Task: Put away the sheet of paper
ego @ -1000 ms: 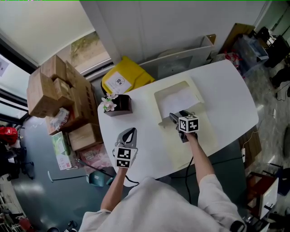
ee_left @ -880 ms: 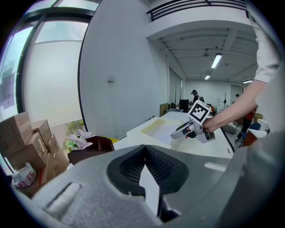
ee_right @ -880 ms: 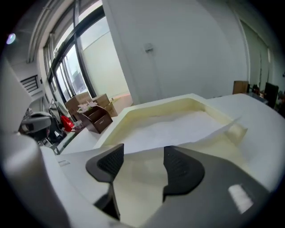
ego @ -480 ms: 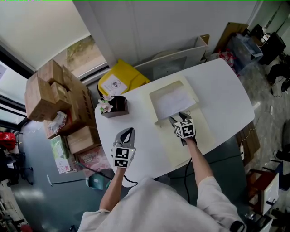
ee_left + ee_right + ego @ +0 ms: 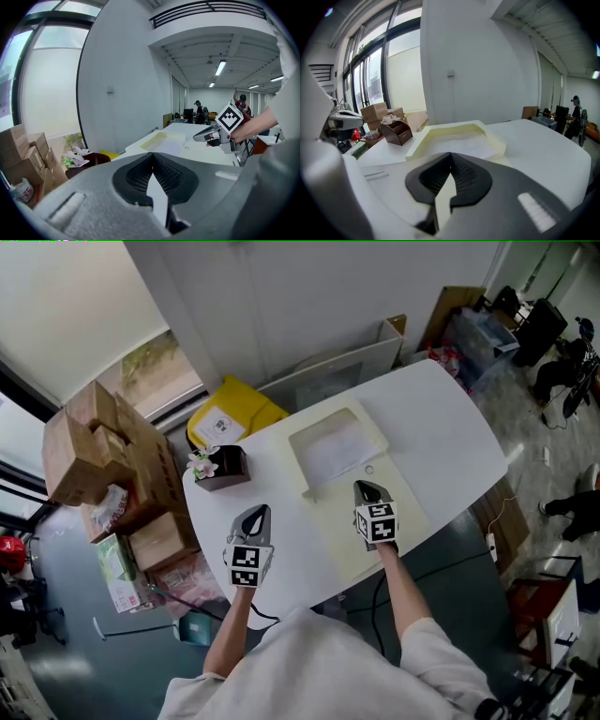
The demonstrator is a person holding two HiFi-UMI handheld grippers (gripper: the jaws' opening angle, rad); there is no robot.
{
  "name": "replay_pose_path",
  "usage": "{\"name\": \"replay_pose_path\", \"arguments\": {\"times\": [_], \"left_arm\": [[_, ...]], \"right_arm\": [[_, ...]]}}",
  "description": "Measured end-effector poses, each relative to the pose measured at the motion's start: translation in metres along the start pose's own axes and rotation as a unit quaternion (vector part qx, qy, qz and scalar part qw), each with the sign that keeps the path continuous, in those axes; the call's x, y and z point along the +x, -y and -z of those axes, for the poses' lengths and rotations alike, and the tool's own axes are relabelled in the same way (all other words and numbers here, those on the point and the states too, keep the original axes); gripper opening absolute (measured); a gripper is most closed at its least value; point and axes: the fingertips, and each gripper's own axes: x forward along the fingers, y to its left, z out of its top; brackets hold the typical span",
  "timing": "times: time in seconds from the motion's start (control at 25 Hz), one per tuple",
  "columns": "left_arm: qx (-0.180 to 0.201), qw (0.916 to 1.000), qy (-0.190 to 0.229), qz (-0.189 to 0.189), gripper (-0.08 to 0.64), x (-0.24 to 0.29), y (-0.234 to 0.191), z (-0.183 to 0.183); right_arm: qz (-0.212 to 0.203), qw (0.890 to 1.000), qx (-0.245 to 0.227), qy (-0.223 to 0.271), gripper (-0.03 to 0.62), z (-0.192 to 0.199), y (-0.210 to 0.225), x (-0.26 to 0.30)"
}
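Note:
A white sheet of paper point(image 5: 333, 448) lies flat inside a shallow cream tray point(image 5: 298, 442) on the white table; it also shows in the right gripper view point(image 5: 459, 143). My right gripper point(image 5: 364, 487) hovers just short of the tray's near edge, shut, with nothing between its jaws point(image 5: 449, 180). Over the table's left part my left gripper point(image 5: 258, 512) is shut and holds nothing point(image 5: 152, 180). It points toward the tray point(image 5: 161, 138) and sees the right gripper point(image 5: 206, 136) off to its right.
A brown wooden box with a flower point(image 5: 217, 468) stands on the table's left edge. A cream mat point(image 5: 375, 554) stretches from the tray toward me. Cardboard boxes point(image 5: 94, 451) and a yellow bin point(image 5: 230, 418) sit on the floor beyond the table.
My right gripper has drawn back from the tray's near edge toward me and its jaws have shut. The left gripper has stayed about where it was.

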Motion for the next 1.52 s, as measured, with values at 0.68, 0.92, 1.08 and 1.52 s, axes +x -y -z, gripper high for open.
{"name": "replay_pose_path", "arguments": {"times": [0.68,0.92,1.08,1.52], "left_arm": [[0.024,0.9985,0.044,0.023,0.005,-0.024,0.032,-0.032],[0.024,0.9974,0.061,0.029,0.005,-0.034,0.041,-0.044],[0.032,0.9960,0.077,0.031,0.005,-0.039,0.048,-0.056],[0.035,0.9946,0.092,0.034,0.005,-0.052,0.064,-0.065]], "right_arm": [[0.080,0.990,-0.010,0.119,0.000,-0.033,0.003,-0.131],[0.098,0.984,-0.021,0.146,0.000,-0.041,-0.003,-0.174],[0.111,0.980,-0.025,0.161,0.000,-0.043,-0.004,-0.198],[0.127,0.977,-0.028,0.170,0.000,-0.033,-0.008,-0.232]]}}
